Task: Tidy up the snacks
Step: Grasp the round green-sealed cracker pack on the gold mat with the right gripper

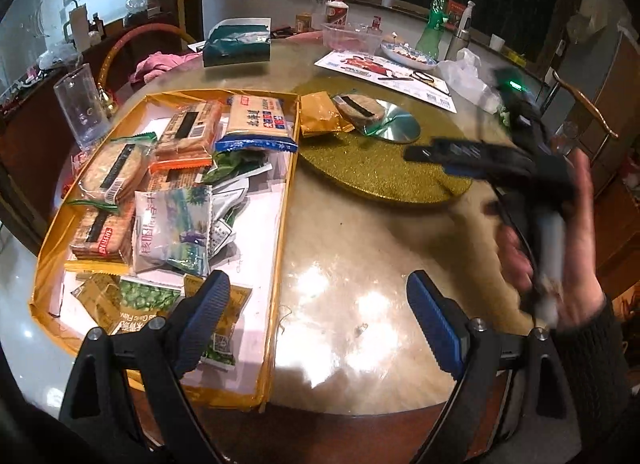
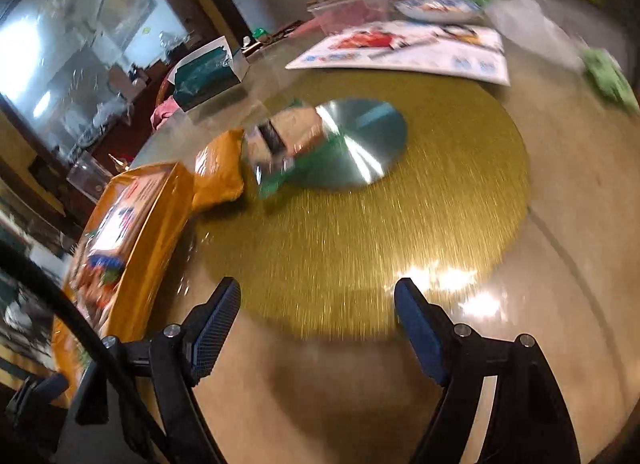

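Note:
A shallow yellow box (image 1: 285, 200) on the round table holds several snack packets, among them a blue-edged cracker pack (image 1: 256, 120) and a white-green pouch (image 1: 172, 232). Two packets lie outside it on the gold turntable (image 1: 380, 172): a gold packet (image 1: 320, 116) and a clear cracker pack (image 1: 358, 106). My left gripper (image 1: 316, 304) is open and empty, at the box's near right edge. My right gripper (image 2: 318, 312) is open and empty, over the turntable's near rim; it is blurred in the left wrist view (image 1: 432, 152). The right wrist view also shows the gold packet (image 2: 218, 170), cracker pack (image 2: 280, 140) and box (image 2: 160, 220).
A shiny disc (image 1: 394, 126) lies on the turntable behind the two packets. A clear glass (image 1: 80, 104) stands left of the box. Farther back are a teal box (image 1: 236, 44), a printed sheet (image 1: 384, 72), a clear tub (image 1: 352, 38), a plate (image 1: 408, 54) and a green bottle (image 1: 434, 24).

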Demonstrator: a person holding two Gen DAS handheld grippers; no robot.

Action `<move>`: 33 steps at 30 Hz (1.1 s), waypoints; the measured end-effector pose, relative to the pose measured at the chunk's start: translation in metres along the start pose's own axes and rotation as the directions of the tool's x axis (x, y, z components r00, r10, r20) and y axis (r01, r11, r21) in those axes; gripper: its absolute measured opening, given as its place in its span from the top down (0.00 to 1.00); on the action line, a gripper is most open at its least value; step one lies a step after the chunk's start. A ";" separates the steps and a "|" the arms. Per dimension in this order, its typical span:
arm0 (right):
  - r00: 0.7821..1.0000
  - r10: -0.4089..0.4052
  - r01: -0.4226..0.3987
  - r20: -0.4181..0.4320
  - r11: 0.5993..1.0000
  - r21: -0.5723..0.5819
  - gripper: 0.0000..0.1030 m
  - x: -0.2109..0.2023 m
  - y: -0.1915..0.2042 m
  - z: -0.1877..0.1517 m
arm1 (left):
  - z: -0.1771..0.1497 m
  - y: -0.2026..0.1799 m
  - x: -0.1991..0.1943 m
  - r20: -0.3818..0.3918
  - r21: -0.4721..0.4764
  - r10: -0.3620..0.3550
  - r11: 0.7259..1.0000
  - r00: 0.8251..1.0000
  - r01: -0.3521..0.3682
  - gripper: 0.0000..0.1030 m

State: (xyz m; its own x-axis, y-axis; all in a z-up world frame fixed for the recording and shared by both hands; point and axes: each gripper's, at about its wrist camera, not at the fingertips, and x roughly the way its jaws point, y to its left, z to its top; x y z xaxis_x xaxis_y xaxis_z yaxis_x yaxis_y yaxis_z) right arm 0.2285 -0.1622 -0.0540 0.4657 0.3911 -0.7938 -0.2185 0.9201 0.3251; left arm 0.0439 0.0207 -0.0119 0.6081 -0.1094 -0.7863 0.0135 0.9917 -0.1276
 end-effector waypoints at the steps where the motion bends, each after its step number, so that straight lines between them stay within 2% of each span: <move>1: 1.000 0.002 -0.002 -0.006 1.000 -0.022 0.23 0.007 0.001 0.009 | 0.000 0.001 0.000 -0.001 -0.004 -0.003 1.000 1.000 0.003 0.13; 3: 1.000 0.005 -0.005 0.001 0.999 -0.033 0.23 0.017 -0.002 0.030 | 0.001 0.003 0.000 -0.006 -0.011 -0.002 1.000 1.000 0.002 0.13; 5: 0.999 0.050 -0.051 -0.019 0.998 -0.028 0.23 0.029 -0.006 0.049 | 0.000 0.003 0.000 -0.007 -0.009 0.006 1.000 1.000 -0.006 0.13; 7: 0.998 0.047 -0.048 -0.029 0.998 -0.031 0.23 0.039 -0.006 0.065 | 0.001 0.004 -0.001 -0.007 -0.007 0.011 1.000 1.000 -0.011 0.13; 12: 0.999 -0.016 0.009 -0.036 0.984 -0.177 0.23 0.061 0.018 0.090 | 0.003 0.008 0.002 -0.014 -0.025 0.015 1.000 1.000 -0.016 0.13; 16: 0.996 0.012 -0.032 -0.085 0.970 -0.239 0.23 0.081 0.026 0.101 | 0.004 0.010 0.002 -0.014 -0.027 0.018 0.999 1.000 -0.018 0.13; 18: 0.994 0.029 -0.053 -0.105 0.970 -0.237 0.22 0.086 0.027 0.101 | 0.005 0.012 0.002 -0.013 -0.028 0.022 0.999 1.000 -0.022 0.13; 23: 0.996 -0.055 0.030 -0.069 0.948 -0.317 0.22 0.088 0.041 0.091 | 0.007 0.013 -0.001 -0.006 -0.027 0.028 0.999 1.000 -0.028 0.13; 25: 0.994 -0.096 0.071 -0.058 0.938 -0.338 0.26 0.088 0.046 0.087 | 0.007 0.012 -0.003 -0.004 -0.023 0.031 0.999 1.000 -0.031 0.13; 29: 0.987 -0.155 0.134 -0.041 0.940 -0.312 0.27 0.076 0.040 0.071 | 0.008 0.011 -0.005 0.001 -0.024 0.026 0.999 1.000 -0.026 0.13; 33: 0.981 -0.188 0.174 -0.039 0.956 -0.237 0.27 0.047 0.021 0.040 | 0.008 0.005 -0.002 -0.011 -0.015 0.008 1.000 1.000 -0.008 0.13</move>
State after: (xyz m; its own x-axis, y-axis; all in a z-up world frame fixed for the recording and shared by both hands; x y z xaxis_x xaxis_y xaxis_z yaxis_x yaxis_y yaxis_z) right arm 0.2804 -0.1240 -0.0634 0.4649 0.2097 -0.8602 -0.3313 0.9422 0.0506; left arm 0.0491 0.0262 -0.0061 0.5996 -0.1021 -0.7938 -0.0037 0.9915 -0.1303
